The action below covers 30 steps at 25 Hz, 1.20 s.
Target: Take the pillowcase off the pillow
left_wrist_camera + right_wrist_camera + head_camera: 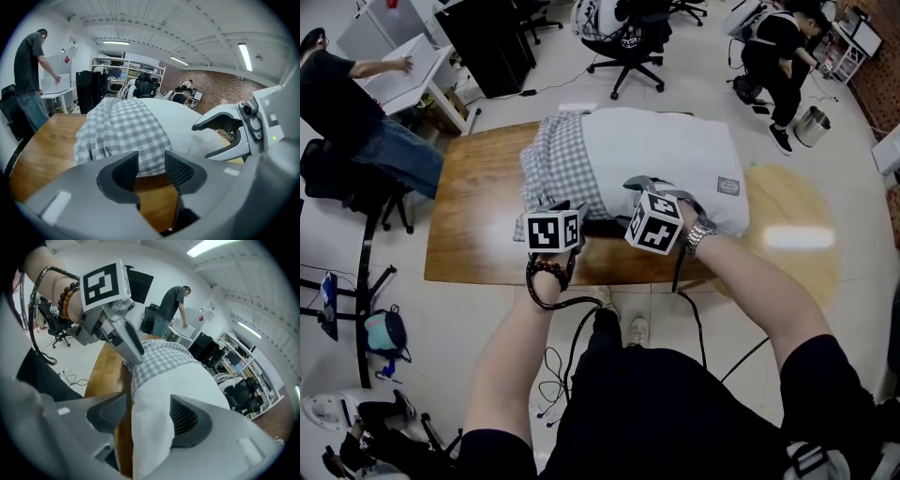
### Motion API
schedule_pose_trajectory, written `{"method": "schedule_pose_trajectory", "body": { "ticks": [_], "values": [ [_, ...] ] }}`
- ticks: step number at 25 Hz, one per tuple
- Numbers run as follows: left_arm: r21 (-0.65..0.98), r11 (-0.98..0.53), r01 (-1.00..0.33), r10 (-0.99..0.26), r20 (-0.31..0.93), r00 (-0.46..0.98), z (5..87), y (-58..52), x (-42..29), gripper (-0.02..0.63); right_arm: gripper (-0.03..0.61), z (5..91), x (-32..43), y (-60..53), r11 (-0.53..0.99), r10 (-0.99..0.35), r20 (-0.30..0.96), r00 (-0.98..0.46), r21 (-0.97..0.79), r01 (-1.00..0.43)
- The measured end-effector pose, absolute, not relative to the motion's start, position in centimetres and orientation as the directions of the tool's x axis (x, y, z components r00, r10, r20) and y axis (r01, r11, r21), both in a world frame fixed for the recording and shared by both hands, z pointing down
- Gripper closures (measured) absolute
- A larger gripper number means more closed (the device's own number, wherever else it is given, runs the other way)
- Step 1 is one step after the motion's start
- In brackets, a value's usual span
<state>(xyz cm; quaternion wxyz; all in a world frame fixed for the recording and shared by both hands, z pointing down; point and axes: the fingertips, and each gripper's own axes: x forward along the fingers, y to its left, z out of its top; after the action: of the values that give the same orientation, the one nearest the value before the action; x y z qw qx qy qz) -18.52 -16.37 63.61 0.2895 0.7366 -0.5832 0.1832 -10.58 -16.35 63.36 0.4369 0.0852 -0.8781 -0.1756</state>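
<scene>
A white pillow [675, 159] lies across a wooden table [478, 216], seen from above by the person holding the tools. A grey-and-white checked pillowcase [555, 169] is bunched over the pillow's left end only, and the rest of the pillow is bare, so the removal looks partly done. The left gripper [151, 161] sits at the near edge of the checked cloth. Its jaws stand apart, with the hem of the cloth just at their tips and bare wood showing below. The right gripper [147, 413] sits close beside it at the near edge of the bare pillow. Its jaws are also spread wide, and a fold of white pillow fills most of the gap without being squeezed. Neither tool has a hold yet. The likely next step is to clamp the pillow with the right and pull the case away with the left. If the left jaws close too shallowly, they may catch only the hem and the cloth could slip out. If they bite too deep, they may pinch the pillow along with the case. The soft filling could also squash out of the right jaws, so that pillow and case slide along the table together.
</scene>
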Motion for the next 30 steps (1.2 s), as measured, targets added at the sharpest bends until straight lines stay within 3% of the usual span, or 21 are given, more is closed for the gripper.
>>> {"method": "schedule_pose_trajectory", "body": {
  "ticks": [8,14,15,17,18,21,23,30],
  "values": [
    [0.241,-0.129,-0.962,-0.731,0.632,0.257,67.4,-16.8,-18.7,0.387,0.287,65.6,-12.2,-18.2,0.822,-0.424,0.704,-0.570,0.564,0.086],
    [0.272,-0.104,-0.957,-0.703,0.660,0.264,71.1,-17.5,-19.5,0.390,0.301,68.1,-12.7,-19.7,0.755,-0.487,0.694,-0.530,0.639,0.143],
    [0.275,-0.101,-0.956,-0.702,0.661,0.264,71.4,-17.7,-19.6,0.396,0.328,68.2,-12.7,-20.0,0.743,-0.499,0.685,-0.530,0.653,0.145],
    [0.277,-0.099,-0.956,-0.706,0.657,0.264,71.7,-18.3,-20.0,0.422,0.439,68.1,-12.9,-20.6,0.726,-0.519,0.669,-0.532,0.674,0.138],
    [0.278,-0.097,-0.956,-0.710,0.654,0.262,71.6,-18.5,-20.3,0.439,0.458,67.9,-13.0,-20.7,0.723,-0.524,0.663,-0.534,0.678,0.133],
    [0.273,-0.087,-0.958,-0.722,0.645,0.249,71.2,-18.9,-21.3,0.554,0.531,67.3,-13.0,-21.0,0.716,-0.540,0.646,-0.539,0.690,0.109],
    [0.266,-0.084,-0.960,-0.725,0.645,0.242,71.2,-18.7,-21.7,0.606,0.554,67.2,-12.5,-21.1,0.713,-0.552,0.633,-0.542,0.696,0.086],
    [0.251,-0.010,-0.968,-0.726,0.664,0.180,70.1,-16.7,-25.3,0.611,0.565,65.3,-10.8,-22.1,0.724,-0.584,0.631,-0.511,0.689,0.023]
  ]
}}
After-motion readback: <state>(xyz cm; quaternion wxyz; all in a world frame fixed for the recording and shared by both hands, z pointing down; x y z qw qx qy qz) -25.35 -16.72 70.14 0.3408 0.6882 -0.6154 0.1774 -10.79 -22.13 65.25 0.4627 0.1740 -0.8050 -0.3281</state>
